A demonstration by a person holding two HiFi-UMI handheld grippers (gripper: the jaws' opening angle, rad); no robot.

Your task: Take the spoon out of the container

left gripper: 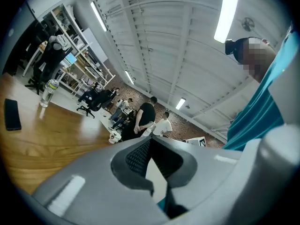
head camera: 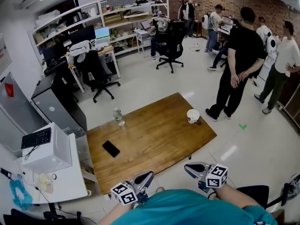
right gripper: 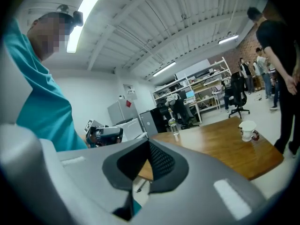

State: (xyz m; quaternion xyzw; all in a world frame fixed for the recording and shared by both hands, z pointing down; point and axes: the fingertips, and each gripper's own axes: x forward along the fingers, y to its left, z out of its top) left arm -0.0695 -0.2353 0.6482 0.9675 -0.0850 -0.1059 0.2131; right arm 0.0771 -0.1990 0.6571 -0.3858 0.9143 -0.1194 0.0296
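Note:
A white cup-like container [head camera: 193, 116] stands near the far right corner of the wooden table [head camera: 154, 142]. It also shows small in the left gripper view [left gripper: 113, 137] and the right gripper view [right gripper: 247, 130]. I cannot make out a spoon in it at this distance. Both grippers are held close to my chest, short of the table's near edge and far from the container. The left gripper [head camera: 148, 175] has its jaws shut with nothing between them [left gripper: 150, 140]. The right gripper [head camera: 188, 167] looks the same, shut and empty [right gripper: 149, 143].
A clear water bottle [head camera: 118, 116] stands at the table's far left edge and a black phone [head camera: 111, 148] lies near its left side. A white cabinet with a keyboard [head camera: 36, 138] sits to the left. Several people [head camera: 239, 64] stand beyond the table's right end.

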